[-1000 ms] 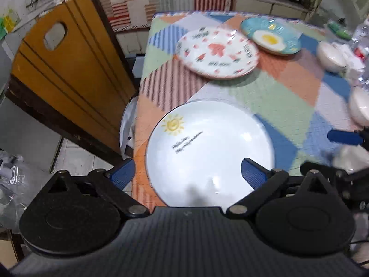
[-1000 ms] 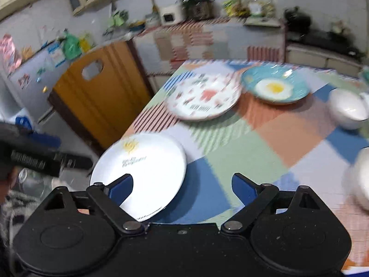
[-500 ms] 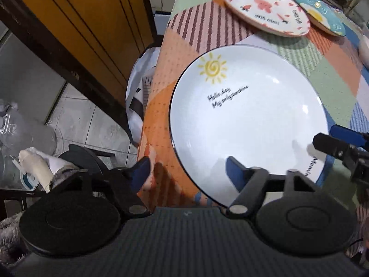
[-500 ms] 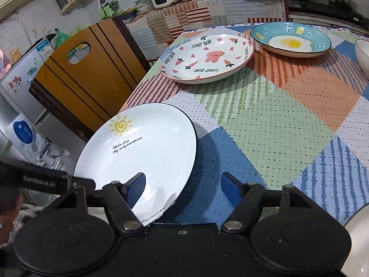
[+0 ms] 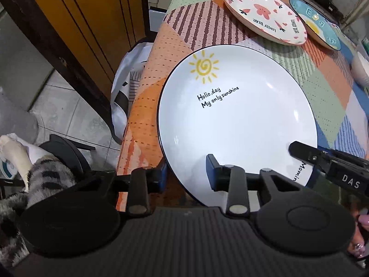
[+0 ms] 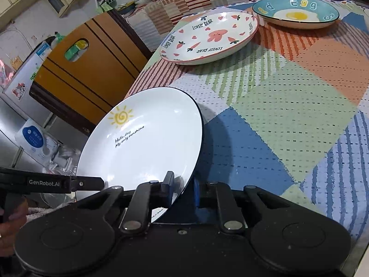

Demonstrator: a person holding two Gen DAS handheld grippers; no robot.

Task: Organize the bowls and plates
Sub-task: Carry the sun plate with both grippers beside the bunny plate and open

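A white plate [image 5: 237,120] with a yellow sun and black writing lies at the table's near left corner, partly over the edge. In the right wrist view the plate [image 6: 143,143] looks tilted. My right gripper [image 6: 182,189] is shut on its near right rim. That gripper's finger [image 5: 306,152] also shows across the rim in the left wrist view. My left gripper [image 5: 186,173] straddles the near left rim, one finger below and one over the plate. Its jaws are closing and a gap still shows. The left gripper's finger [image 6: 90,183] reaches in from the left.
A pink "Lovely Bear" plate [image 5: 263,11] and a blue egg plate [image 5: 316,25] sit farther back on the patchwork tablecloth [image 6: 288,115]. A white bowl [image 5: 361,69] is at the right edge. A wooden chair back [image 5: 80,23] stands left of the table, over tiled floor.
Both grippers came down to the white plate's near rim and their jaws narrowed. The right one closed on the rim, and the plate now looks tilted.
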